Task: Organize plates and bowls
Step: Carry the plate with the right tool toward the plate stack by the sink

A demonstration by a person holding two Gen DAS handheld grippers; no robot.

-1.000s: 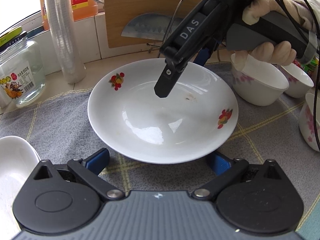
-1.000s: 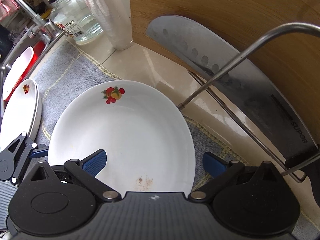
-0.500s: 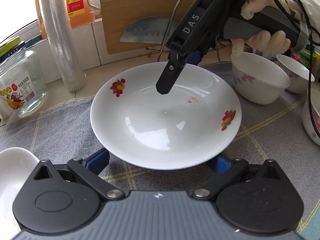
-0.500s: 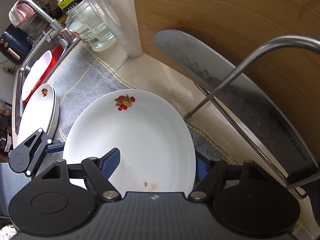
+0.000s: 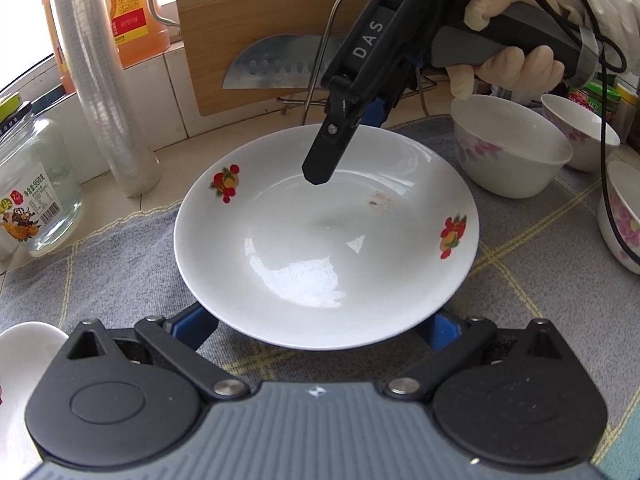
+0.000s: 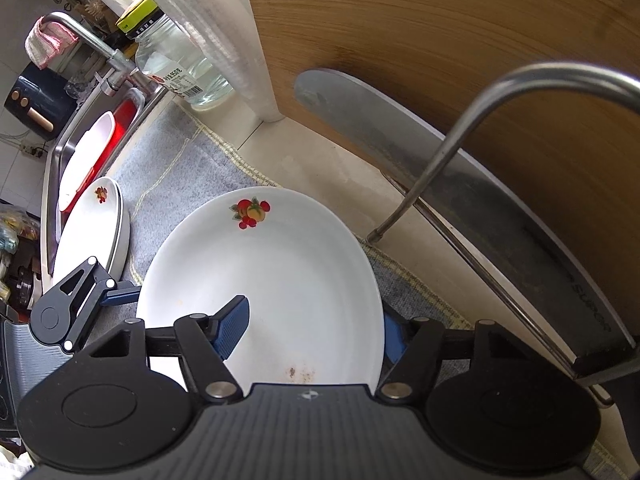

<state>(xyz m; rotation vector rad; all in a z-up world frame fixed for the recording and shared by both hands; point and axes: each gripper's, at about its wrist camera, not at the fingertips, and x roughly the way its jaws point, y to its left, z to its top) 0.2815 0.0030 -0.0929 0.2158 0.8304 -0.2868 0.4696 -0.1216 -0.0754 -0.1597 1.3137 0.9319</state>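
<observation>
Grey checked mat (image 5: pixel 120 264), white plate (image 5: pixel 326 236) face-up (round, slightly tilted), right claw (image 6: pixel 314 326) clamping its rim, left claw (image 5: pixel 320 328) spread beneath.

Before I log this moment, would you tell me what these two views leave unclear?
- Left gripper fingertips: left wrist view, hidden beneath the plate.
- Right gripper outer pad: right wrist view, behind the plate's rim.
- Stacked plates count: too small there.
- Rightmost bowl: cut by the frame edge.

A lived-in home kitchen counter beside a sink.

A stainless steel sink (image 6: pixel 70 148) with a bent metal tap (image 6: pixel 94 42), a wooden chopping board (image 6: pixel 440 60) with a steel cleaver (image 6: pixel 440 168) leaning on it, an orange bottle of cooking oil (image 5: pixel 132 12) and white flower-printed china bowls (image 5: pixel 512 152) show it.
</observation>
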